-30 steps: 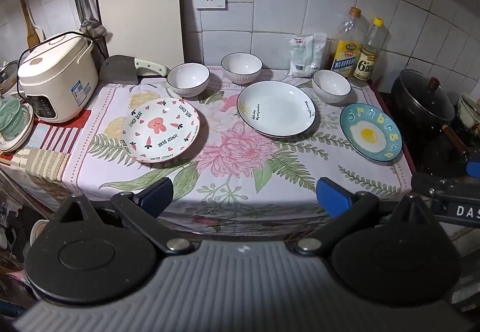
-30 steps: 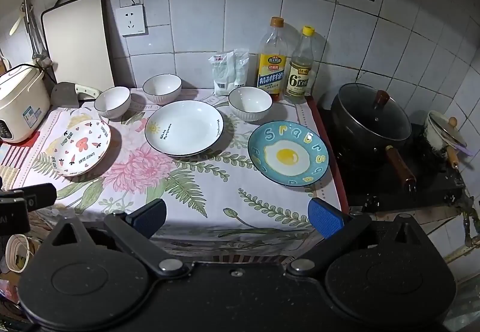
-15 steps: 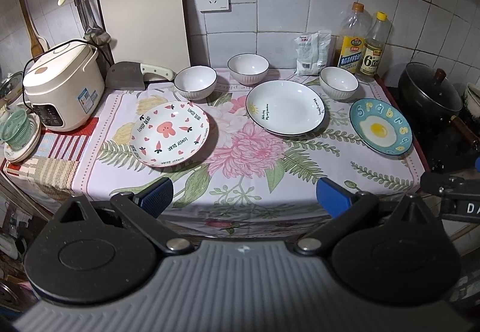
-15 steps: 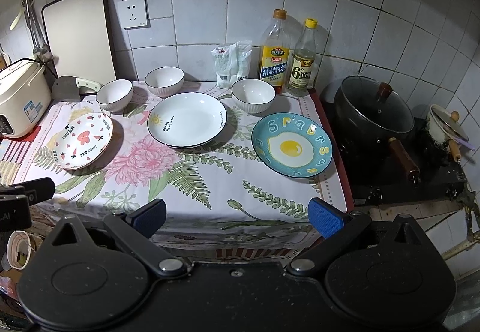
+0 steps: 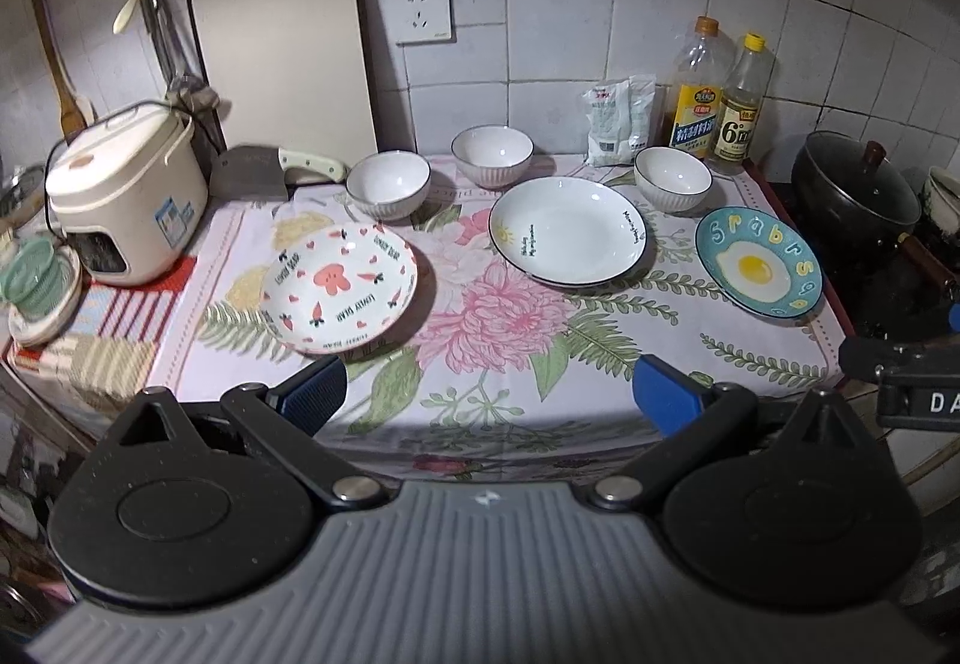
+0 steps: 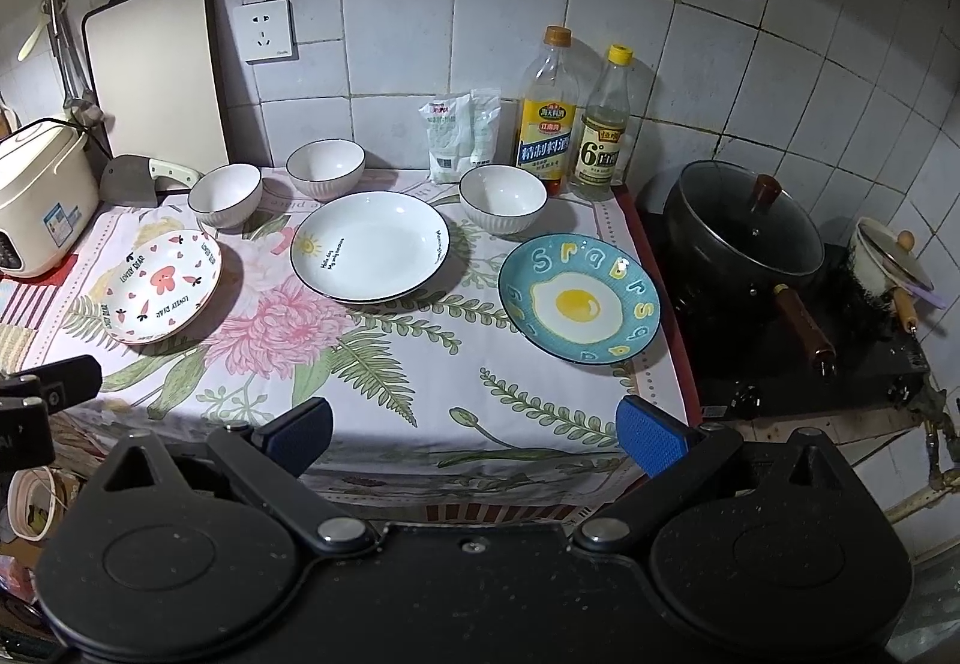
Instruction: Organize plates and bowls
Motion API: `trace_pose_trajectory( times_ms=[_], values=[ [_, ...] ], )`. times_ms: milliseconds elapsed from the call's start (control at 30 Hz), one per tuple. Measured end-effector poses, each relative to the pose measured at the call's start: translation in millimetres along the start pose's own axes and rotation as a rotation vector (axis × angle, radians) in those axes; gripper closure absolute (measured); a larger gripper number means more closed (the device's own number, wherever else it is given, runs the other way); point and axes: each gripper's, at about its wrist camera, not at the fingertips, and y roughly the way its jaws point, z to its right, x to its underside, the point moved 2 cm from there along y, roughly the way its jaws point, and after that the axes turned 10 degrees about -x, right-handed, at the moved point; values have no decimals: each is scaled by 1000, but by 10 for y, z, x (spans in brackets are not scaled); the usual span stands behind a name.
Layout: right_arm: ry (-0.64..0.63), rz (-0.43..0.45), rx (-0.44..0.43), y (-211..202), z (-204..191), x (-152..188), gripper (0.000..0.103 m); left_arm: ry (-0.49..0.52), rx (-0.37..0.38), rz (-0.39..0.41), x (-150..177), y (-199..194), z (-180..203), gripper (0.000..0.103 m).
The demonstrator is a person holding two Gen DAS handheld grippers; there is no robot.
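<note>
Three plates lie on the floral tablecloth [image 5: 498, 316]: a pink bear plate [image 5: 339, 295] [image 6: 162, 286] at left, a white plate [image 5: 567, 230] [image 6: 370, 245] in the middle, a blue egg plate [image 5: 757, 261] [image 6: 579, 298] at right. Behind them stand three white bowls: left [image 5: 388, 183] [image 6: 225, 194], middle [image 5: 492, 155] [image 6: 325, 167], right [image 5: 672, 178] [image 6: 503, 198]. My left gripper [image 5: 489, 394] hangs open before the table's front edge, holding nothing. My right gripper [image 6: 474, 427] is open too, in front of the egg plate and empty.
A rice cooker [image 5: 123, 196], a cleaver [image 5: 264, 172] and an upright cutting board [image 5: 285, 58] stand at the back left. Two bottles [image 6: 546, 112] and a bag [image 6: 459, 133] line the wall. A black lidded pot [image 6: 744, 238] sits on the stove at right.
Both grippers have drifted back and up a little, so the table looks slightly farther. Jaws stay open and no dishes have moved.
</note>
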Motion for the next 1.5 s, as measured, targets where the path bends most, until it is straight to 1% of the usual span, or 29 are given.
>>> trace_pose_trajectory(
  times_ms=[167,433,533,667,833,933,1133,1233,1333,1400,1500],
  values=[
    [-7,-2,-1,0,-9,13,1,44,-13,12,15,-51,42,0],
    [-17,1,-1,-10,-19,15,1,48,-8,11,35,-85,29,0],
    [-28,-9,-1,-10,-17,26,1,42,-20,-19,46,-116,-5,0],
    [-34,-18,-23,-17,-5,39,1,31,-7,-61,69,-187,-47,0],
    [-30,-16,-43,-13,26,37,1,24,-5,-71,70,-241,-67,0],
    [-34,-21,-42,2,50,4,1,17,13,-75,25,-291,-79,0],
    [-36,-11,-50,8,79,-130,1,-26,89,-76,-203,-238,-135,0],
    [-23,28,-104,44,96,-257,1,-51,113,-61,-372,-100,-179,2],
    [-24,112,-140,168,76,-394,1,-62,118,-22,-541,109,-199,2],
    [-43,174,-143,298,51,-463,1,-105,122,3,-626,272,-228,2],
    [-78,251,-188,551,23,-537,1,-185,182,3,-711,561,-261,3]
  ],
)
